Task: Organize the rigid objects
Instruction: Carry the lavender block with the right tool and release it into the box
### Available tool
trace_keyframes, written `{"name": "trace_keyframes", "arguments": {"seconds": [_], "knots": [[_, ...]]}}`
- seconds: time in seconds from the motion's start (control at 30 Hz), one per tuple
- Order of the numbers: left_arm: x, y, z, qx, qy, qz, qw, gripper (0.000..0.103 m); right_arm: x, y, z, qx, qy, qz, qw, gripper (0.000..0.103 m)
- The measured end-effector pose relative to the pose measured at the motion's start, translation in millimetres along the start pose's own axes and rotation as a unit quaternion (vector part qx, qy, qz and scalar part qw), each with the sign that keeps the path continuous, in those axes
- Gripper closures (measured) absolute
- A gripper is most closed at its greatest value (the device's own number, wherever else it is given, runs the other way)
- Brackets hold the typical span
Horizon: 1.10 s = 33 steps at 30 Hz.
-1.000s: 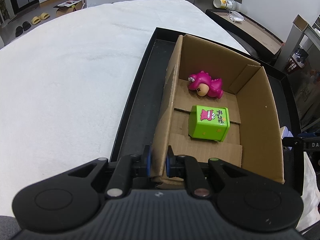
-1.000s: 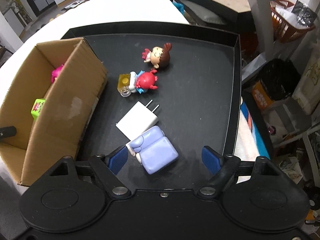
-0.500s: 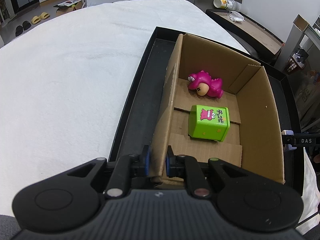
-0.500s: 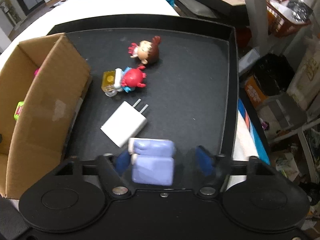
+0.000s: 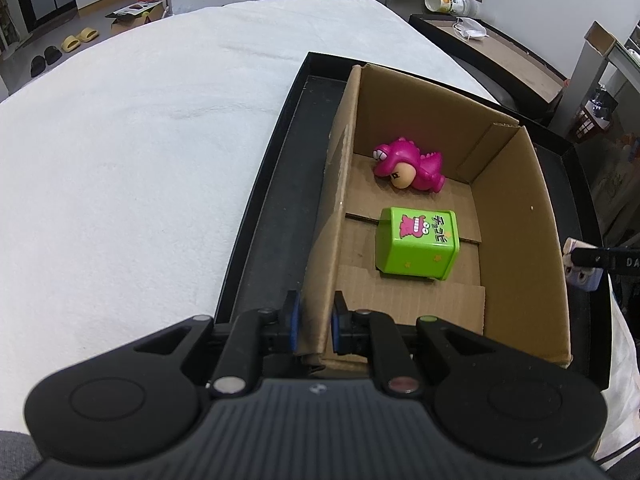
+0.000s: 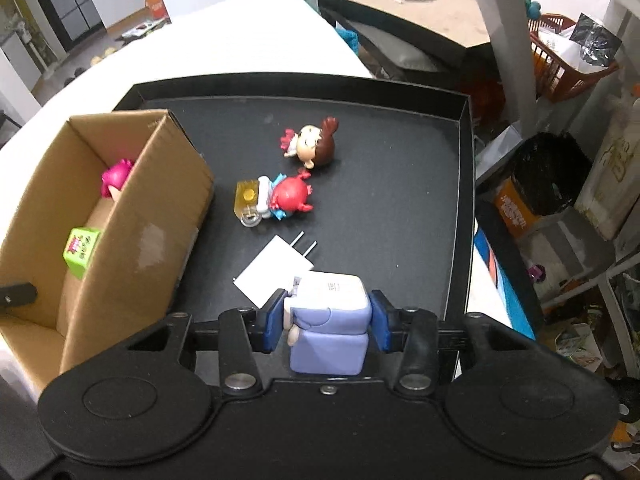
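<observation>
My left gripper [image 5: 314, 320] is shut on the near left wall of the open cardboard box [image 5: 516, 216]. Inside the box lie a pink dinosaur toy [image 5: 412, 168] and a green printed cube [image 5: 416, 244]. In the right wrist view my right gripper [image 6: 326, 318] is closing, and its blue pads press on both sides of a lilac block toy [image 6: 332, 340]. A white plug charger [image 6: 276, 272], a red figure on a yellow base [image 6: 286, 196] and a brown-haired doll [image 6: 312, 148] lie on the black tray [image 6: 400, 200].
The box stands at the tray's left side, on a white cloth-covered surface [image 5: 140, 140]. The tray's raised rim [image 6: 466, 200] runs along the right. Past it are bags and an orange basket [image 6: 560, 68]. A low table with a cup [image 5: 444, 0] stands behind.
My right gripper's jaws have come together on the lilac toy, which now sits squarely between the pads. The left gripper and the box have not moved.
</observation>
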State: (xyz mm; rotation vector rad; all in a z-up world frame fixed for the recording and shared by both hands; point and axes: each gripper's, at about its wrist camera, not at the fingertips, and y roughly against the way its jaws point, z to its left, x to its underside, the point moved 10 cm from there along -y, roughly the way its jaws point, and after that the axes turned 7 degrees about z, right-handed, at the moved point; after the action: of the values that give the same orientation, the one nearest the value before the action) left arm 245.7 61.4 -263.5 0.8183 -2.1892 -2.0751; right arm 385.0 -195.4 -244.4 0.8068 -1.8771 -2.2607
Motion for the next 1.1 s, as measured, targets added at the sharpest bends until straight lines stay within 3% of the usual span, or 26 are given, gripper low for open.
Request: {"name": "trace_keyframes", "arguments": {"seconds": [0.5,1.1], "knots": [[1.3,-0.1,-3.7,-0.002,-0.009,0.000,1.0000,0.090,-33.6,53.6,14.4,-0.025,-0.004,-0.088,0.996,0.060],[2.9,1.2,-3.2,0.013,-0.009,-0.001,0.9999,0.090,-58.5,70.8,90.1,-0.045,0.050,-0.146,0.987,0.060]]}}
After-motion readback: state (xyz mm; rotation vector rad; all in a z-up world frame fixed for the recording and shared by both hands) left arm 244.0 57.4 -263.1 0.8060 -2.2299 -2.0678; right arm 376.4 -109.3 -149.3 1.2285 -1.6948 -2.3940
